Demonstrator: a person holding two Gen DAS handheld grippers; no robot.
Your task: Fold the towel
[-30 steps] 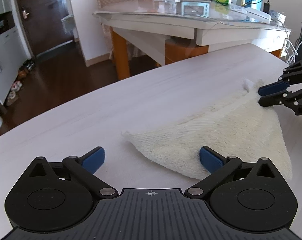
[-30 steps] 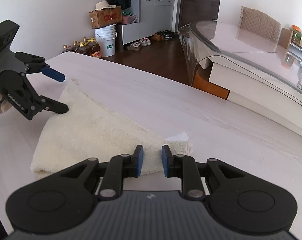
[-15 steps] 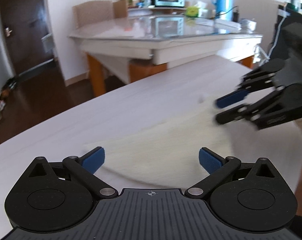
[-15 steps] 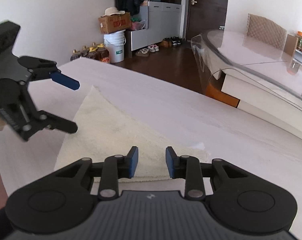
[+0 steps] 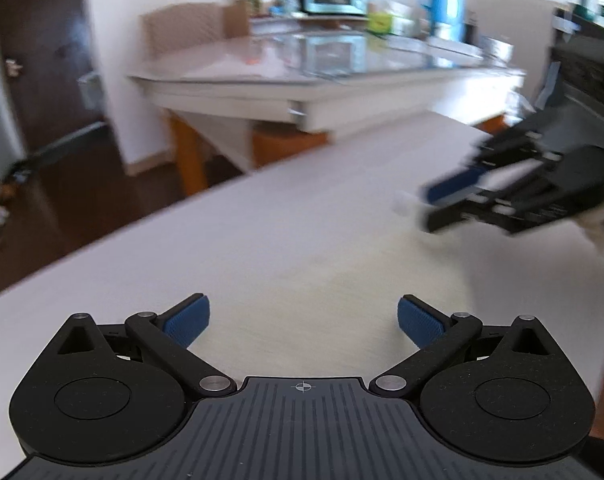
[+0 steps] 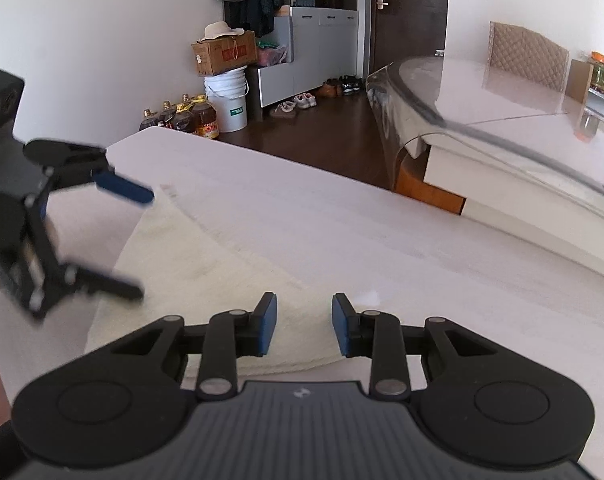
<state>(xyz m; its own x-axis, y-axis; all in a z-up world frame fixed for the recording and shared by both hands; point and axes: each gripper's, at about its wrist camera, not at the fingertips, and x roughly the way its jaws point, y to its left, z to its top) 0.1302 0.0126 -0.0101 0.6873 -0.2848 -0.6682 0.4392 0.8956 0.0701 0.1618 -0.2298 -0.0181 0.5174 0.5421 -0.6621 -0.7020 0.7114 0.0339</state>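
Towel (image 6: 205, 276): cream, lying flat on the tabletop (image 6: 342, 232) in a folded-looking wedge, held by neither gripper; left gripper (image 5: 302, 320) spread wide above it, right gripper (image 6: 304, 330) parted, empty at its near edge; whichever stage, keep edges aligned.
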